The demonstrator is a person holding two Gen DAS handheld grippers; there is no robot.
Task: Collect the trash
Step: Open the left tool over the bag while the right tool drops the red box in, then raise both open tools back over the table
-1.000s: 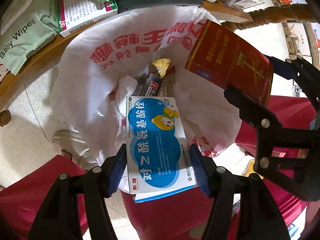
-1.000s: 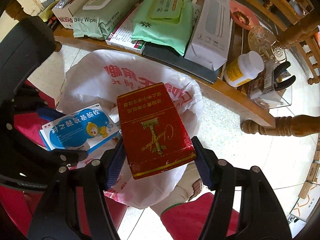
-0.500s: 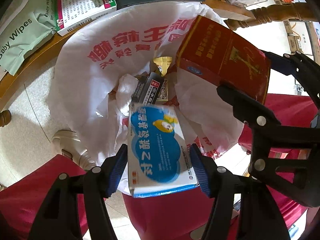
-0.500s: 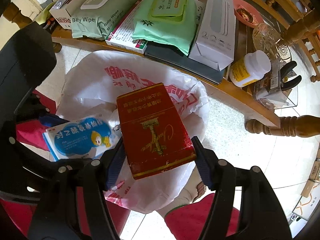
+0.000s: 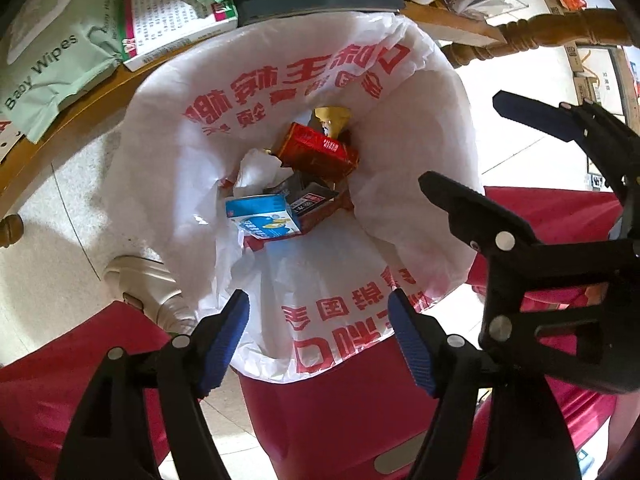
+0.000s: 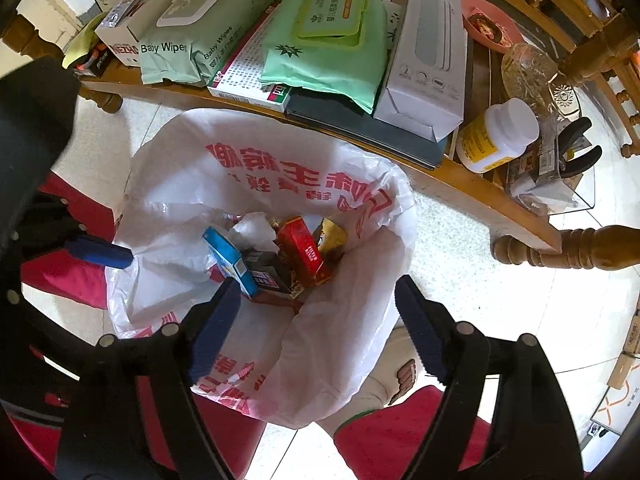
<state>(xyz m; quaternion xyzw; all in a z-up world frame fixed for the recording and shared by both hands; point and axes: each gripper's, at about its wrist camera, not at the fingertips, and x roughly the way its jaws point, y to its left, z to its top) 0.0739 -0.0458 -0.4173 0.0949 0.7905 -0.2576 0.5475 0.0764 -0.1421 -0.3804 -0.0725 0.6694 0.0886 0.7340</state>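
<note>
A white plastic bag with red print (image 5: 280,80) (image 6: 280,176) lines a red bin and stands open below both grippers. A blue medicine box (image 5: 262,216) (image 6: 230,260) and a red box (image 5: 318,152) (image 6: 304,250) lie at its bottom among tissue and other small packs. My left gripper (image 5: 320,336) is open and empty above the bag's near rim. My right gripper (image 6: 316,320) is open and empty over the bag; it also shows at the right of the left wrist view (image 5: 520,152).
A wooden table (image 6: 460,188) stands just beyond the bag, crowded with baby wipes (image 6: 180,40), green packs (image 6: 328,40), a white box (image 6: 428,52), a white bottle (image 6: 500,136) and a clear holder with pliers. A person's red trousers and white shoe (image 5: 140,280) are beside the bin.
Both grippers have opened. The blue box and the red box have dropped out of them to the bottom of the bag.
</note>
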